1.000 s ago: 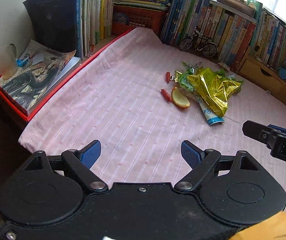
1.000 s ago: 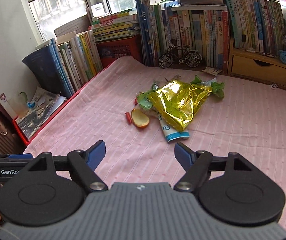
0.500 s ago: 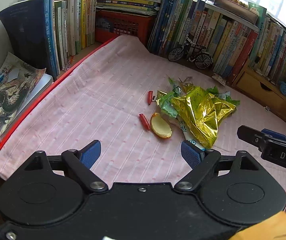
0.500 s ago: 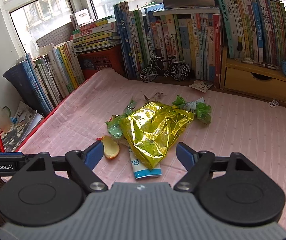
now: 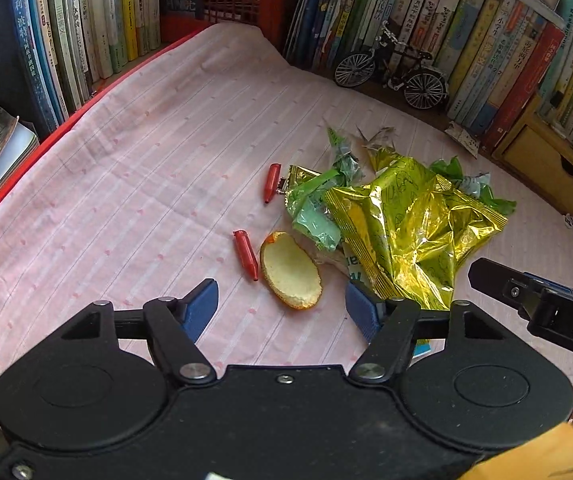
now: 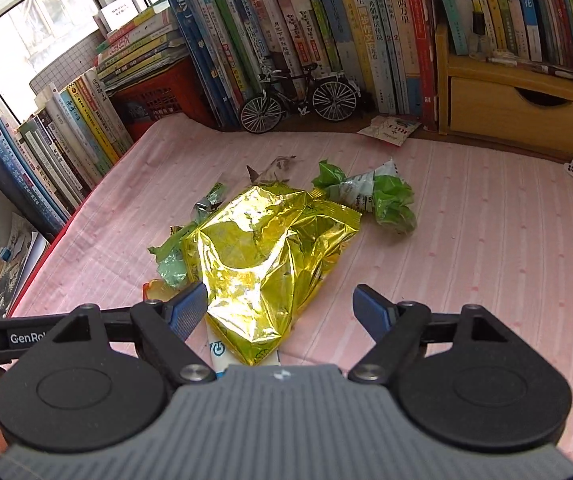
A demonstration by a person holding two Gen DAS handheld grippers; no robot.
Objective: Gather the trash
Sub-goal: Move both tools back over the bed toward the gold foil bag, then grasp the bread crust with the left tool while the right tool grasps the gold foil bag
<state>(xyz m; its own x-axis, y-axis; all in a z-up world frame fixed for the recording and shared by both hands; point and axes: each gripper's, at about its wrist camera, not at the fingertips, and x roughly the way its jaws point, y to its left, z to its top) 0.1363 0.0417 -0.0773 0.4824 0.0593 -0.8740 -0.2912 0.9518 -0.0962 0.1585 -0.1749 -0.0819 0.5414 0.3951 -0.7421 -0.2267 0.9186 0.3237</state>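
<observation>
Bare pink cloth (image 5: pixel 134 184) is lying open on the left and near side; books (image 6: pixel 326 32) and a model bicycle (image 6: pixel 298 98) are walling off the far edge.

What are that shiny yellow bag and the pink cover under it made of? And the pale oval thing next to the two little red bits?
The yellow bag looks like metallised plastic film: mirror-bright glare and sharp crinkles. The pink cover seems a woven cloth, matte, with fine stripes, small raised dots and soft folds. The pale oval thing is probably a piece of fruit peel: spongy whitish inside, thin orange rim. The red bits look like glossy plastic, though I can't be sure.
</observation>
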